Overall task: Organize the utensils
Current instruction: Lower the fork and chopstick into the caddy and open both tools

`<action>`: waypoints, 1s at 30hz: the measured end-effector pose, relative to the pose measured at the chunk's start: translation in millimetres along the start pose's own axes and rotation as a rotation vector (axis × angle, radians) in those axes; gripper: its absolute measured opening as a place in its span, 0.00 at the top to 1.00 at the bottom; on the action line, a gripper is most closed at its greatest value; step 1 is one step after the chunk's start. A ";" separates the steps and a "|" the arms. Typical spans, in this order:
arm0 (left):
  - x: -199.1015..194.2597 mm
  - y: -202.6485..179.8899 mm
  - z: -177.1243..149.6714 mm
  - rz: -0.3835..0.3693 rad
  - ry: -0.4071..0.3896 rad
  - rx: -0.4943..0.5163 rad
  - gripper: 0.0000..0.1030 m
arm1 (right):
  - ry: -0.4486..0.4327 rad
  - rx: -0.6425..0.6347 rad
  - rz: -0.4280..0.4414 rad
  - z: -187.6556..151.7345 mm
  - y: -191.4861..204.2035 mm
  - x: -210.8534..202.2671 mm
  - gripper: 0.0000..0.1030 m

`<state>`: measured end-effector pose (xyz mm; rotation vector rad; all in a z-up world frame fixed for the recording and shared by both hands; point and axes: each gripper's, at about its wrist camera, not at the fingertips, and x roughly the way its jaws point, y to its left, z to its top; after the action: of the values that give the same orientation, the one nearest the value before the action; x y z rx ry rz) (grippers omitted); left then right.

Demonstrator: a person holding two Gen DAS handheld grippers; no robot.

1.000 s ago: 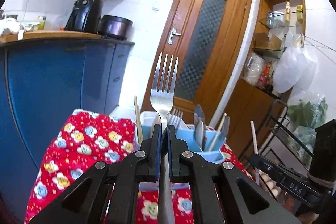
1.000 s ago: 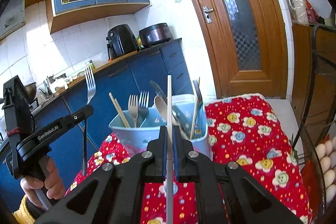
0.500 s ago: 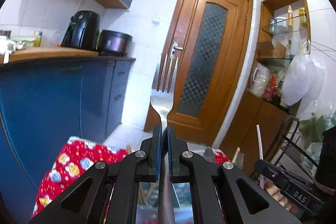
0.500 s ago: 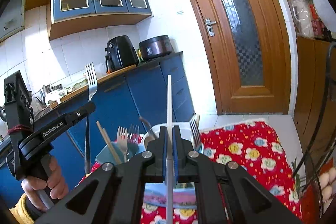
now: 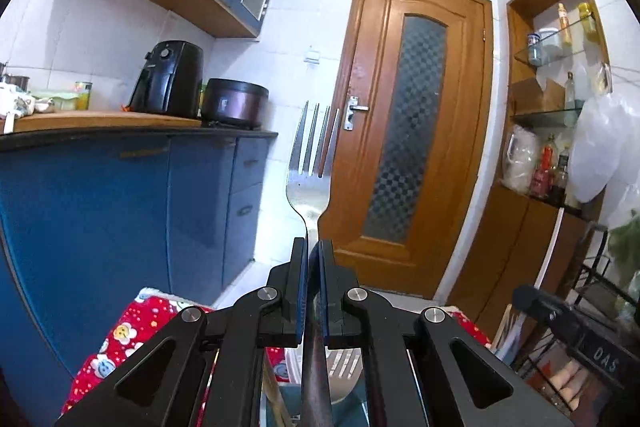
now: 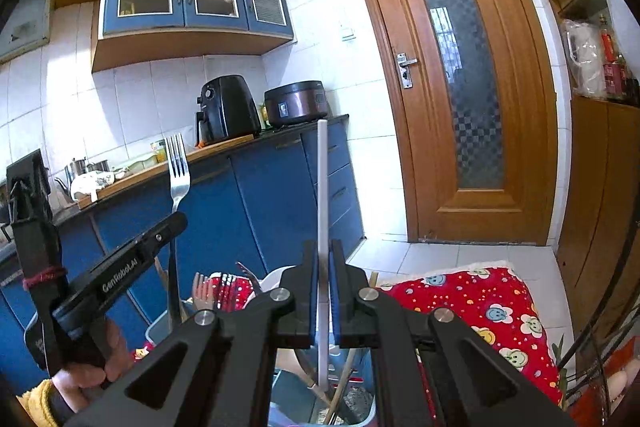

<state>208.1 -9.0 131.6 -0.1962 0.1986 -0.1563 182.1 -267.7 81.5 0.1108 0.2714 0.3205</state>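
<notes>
Here the left hand-held gripper [image 5: 313, 251] sits at the lower centre of the left wrist view, jaws pressed together on the handle of a steel fork [image 5: 311, 163]. The fork stands upright, tines up, overlapping the edge of the brown door [image 5: 416, 131] behind it. Below the jaws, at the bottom edge, the tines of a second fork [image 5: 344, 367] show.

The right wrist view has the right hand-held gripper [image 6: 323, 259] at lower centre, jaws pinching a thin white stick [image 6: 322, 187], likely a chopstick. It stands upright, its top reaching the level of the blue counter's [image 6: 260, 195] edge in the background. Its lower end hangs past the jaws above the utensil holder [image 6: 160, 327], a pale blue container at the bottom of the frame. The holder carries forks and wooden chopsticks, partly hidden by the gripper body.

At lower left of that same view, a person's hand [image 6: 96, 363] with a yellow sleeve grips the left tool; the held fork rises from its jaws, just left of the holder.

The holder rests on a surface covered by a red flowered cloth [image 6: 480, 307], visible at lower right in the right wrist view and lower left in the left one.

Background: a black air fryer [image 6: 226, 107] and a dark cooker pot [image 6: 298, 103] on the counter, centre of frame.
</notes>
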 end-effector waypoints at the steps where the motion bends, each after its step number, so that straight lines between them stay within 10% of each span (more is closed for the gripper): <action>1: 0.9 -0.7 -1.9 0.000 0.001 0.003 0.95 | 0.004 -0.002 0.000 -1.4 -0.4 1.5 0.94; 14: 1.6 -5.9 -26.0 -0.009 0.031 0.035 0.94 | 0.063 -0.017 0.005 -17.1 1.2 8.9 0.91; 25: -12.9 -1.7 -24.3 -0.028 0.093 0.013 0.87 | 0.037 0.014 0.016 -11.3 5.9 -12.7 0.64; 30: -27.9 -2.2 -18.5 -0.035 0.094 0.023 0.69 | 0.018 0.026 0.014 -6.5 9.0 -28.1 0.62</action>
<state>176.9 -9.7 119.3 -0.1694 0.2868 -0.2030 151.9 -267.9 83.6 0.1359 0.2924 0.3318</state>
